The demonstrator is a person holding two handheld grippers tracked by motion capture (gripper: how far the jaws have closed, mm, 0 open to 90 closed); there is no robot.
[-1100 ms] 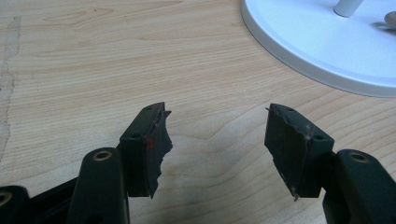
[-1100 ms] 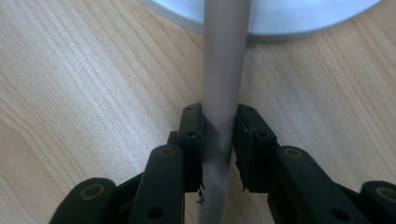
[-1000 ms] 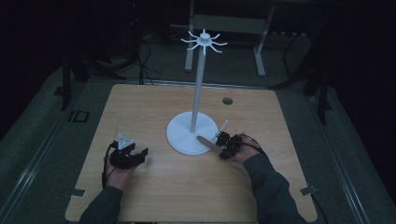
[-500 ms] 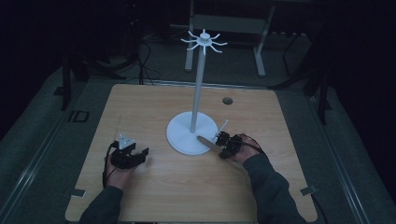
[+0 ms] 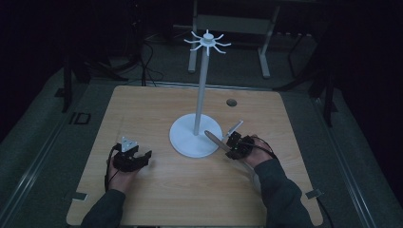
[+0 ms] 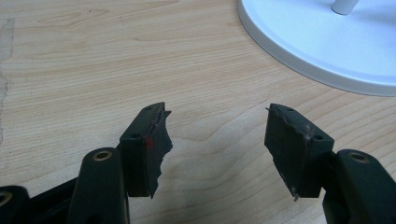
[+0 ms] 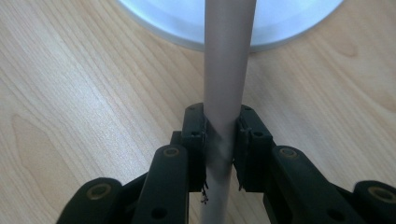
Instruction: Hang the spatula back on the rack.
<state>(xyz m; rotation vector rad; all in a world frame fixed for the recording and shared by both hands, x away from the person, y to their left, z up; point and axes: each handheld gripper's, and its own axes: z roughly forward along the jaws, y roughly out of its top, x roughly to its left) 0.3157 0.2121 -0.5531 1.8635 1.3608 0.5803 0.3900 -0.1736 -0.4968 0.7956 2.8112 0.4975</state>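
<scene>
One smooth grey rod (image 7: 227, 70) between clamped right gripper (image 7: 221, 140) jaws; left gripper (image 6: 217, 140) jaws wide, empty.

Dim recording lab or studio: lone wooden worktop (image 5: 142, 114) under overhead camera, grey carpeted floor (image 5: 43, 142), cables (image 5: 147, 57) trailing across floor, metal stand legs (image 5: 263, 52) behind, dark unlit surroundings beyond.

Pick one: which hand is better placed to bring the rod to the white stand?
Right, probably. The right gripper is shut on the rod, beside the stand's base. The left gripper is open, holding nothing.
</scene>
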